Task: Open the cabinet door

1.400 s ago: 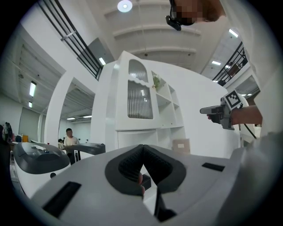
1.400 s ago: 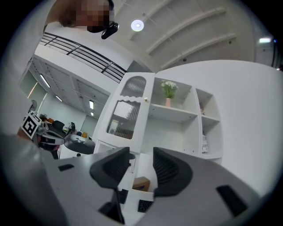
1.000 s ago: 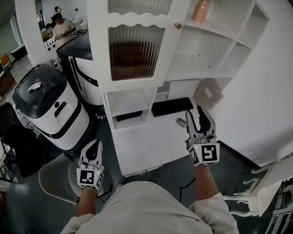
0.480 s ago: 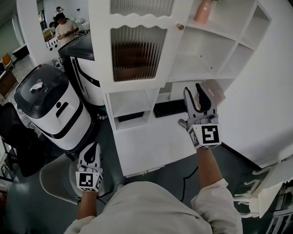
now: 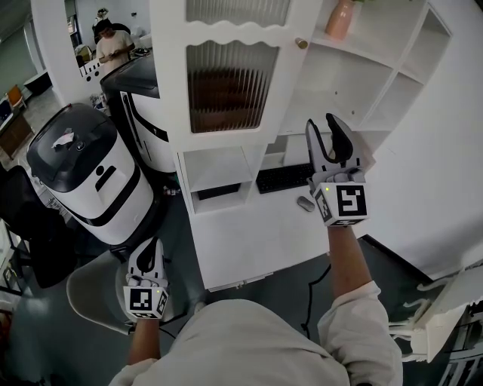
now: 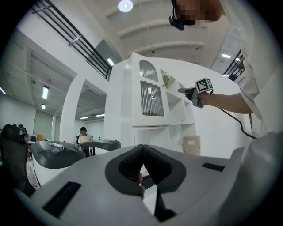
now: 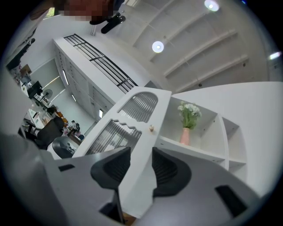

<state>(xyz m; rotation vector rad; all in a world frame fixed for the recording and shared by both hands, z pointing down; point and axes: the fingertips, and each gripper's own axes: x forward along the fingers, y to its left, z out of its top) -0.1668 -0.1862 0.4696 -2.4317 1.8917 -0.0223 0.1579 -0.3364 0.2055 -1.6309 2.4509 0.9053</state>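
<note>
The cabinet door [image 5: 230, 83] is a white frame with ribbed glass. It stands at the top of the head view, and its small round knob [image 5: 302, 43] is on its right edge. From these views I cannot tell whether the door is fully closed.

The right hand-held gripper [image 5: 323, 127] is raised below the knob and a little to the right of the door, apart from it. It is released: the jaws stand apart, they have just been closing a little, and the pads touch nothing. In the right gripper view the door edge and the knob [image 7: 151, 128] show beyond the gap.

The left hand-held gripper [image 5: 153, 245] hangs low, well below the door and to its left. It is clenched and empty — in the left gripper view its pads [image 6: 152, 164] meet.

Right of the door a pink vase [image 5: 341, 19] stands on an open shelf [image 5: 332, 109]. Below the door a white surface [image 5: 241, 241] carries a black keyboard [image 5: 283, 179] and a mouse [image 5: 306, 203].
</note>
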